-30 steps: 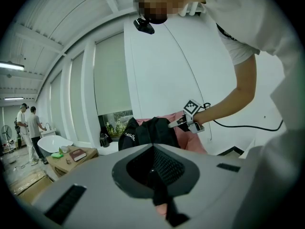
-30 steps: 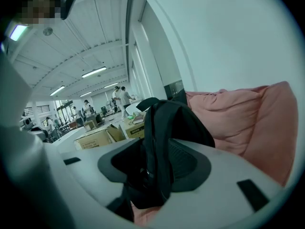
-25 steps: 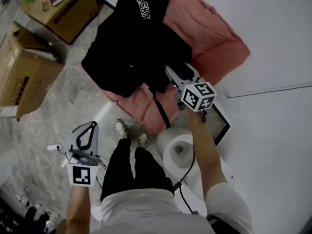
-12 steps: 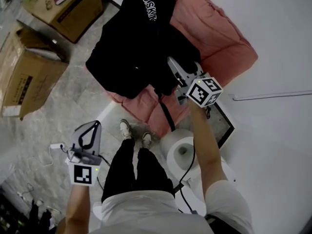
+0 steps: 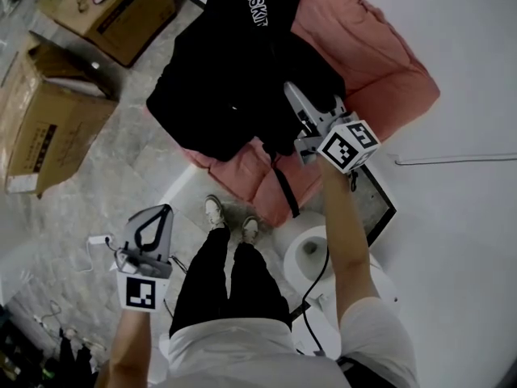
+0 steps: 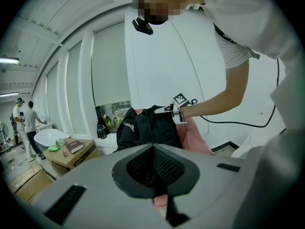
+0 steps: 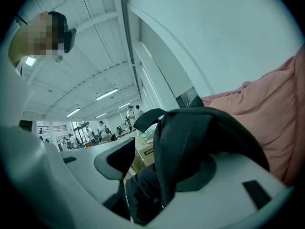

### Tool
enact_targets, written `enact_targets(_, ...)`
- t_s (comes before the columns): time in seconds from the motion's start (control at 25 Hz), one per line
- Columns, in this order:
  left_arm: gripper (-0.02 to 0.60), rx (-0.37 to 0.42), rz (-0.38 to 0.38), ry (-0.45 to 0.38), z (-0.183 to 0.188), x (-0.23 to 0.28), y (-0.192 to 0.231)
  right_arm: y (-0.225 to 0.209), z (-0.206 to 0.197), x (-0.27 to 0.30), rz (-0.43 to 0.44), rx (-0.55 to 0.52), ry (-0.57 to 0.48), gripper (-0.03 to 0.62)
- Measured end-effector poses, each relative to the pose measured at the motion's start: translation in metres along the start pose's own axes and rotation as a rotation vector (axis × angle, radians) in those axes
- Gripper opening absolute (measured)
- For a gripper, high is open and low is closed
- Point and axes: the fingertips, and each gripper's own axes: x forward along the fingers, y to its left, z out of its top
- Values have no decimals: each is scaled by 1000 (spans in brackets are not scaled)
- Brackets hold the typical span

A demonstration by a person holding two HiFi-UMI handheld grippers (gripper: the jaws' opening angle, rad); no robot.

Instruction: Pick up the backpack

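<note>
The black backpack lies on a pink cushion on the floor, covering its left half and hanging over its left edge. The bag's far end, w/ white lettering, is cut off by the top of the head view. The right gripper reaches into the bag's near-right part, by the cushion's front edge. Its lower finger is buried in black fabric there, so only the upper finger shows. In the right gripper view the right gripper has its jaws held a little apart by a thick fold of the backpack bunched btw. them. They look clamped on it, though the fabric hides the right pad and the tips, so how firm the grip is can't be judged. A black strap dangles from that spot over the cushion's front edge. The left gripper hangs low over the floor, well apart from the bag, near the person's shoes. In its own view the left gripper has its pads pressed together w/ nothing btw. them, and it partly blocks the backpack and cushion beyond. Two cardboard boxes stand off to the left. A white round object by the person's right leg is too unclear to identify.
</note>
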Motion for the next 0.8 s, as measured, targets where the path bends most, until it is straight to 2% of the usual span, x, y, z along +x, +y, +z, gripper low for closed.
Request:
enact_targets(0.12,15,12,-7,8,-2,-1,1,1,2,3,15,6,-15,261)
enact_targets(0.32,15,18,-7,20,-7,-4,2,10,16,8,94,106,-82,262)
enact_targets(0.44,15,16,-5,25,-9,-5,2,9,20,12,104,95,-100,262)
enact_targets(0.6,16,22,-5,24,-9,-5,1,6,21,14,91,51,-106,265)
enact_targets(0.72,17,14,9,44,-11,-7,5,-5,15,16,35,-50,-71,285)
enact_targets(0.8,15,-4,21,37,-8,-8,6,-14,14,12,12,-27,-91,285)
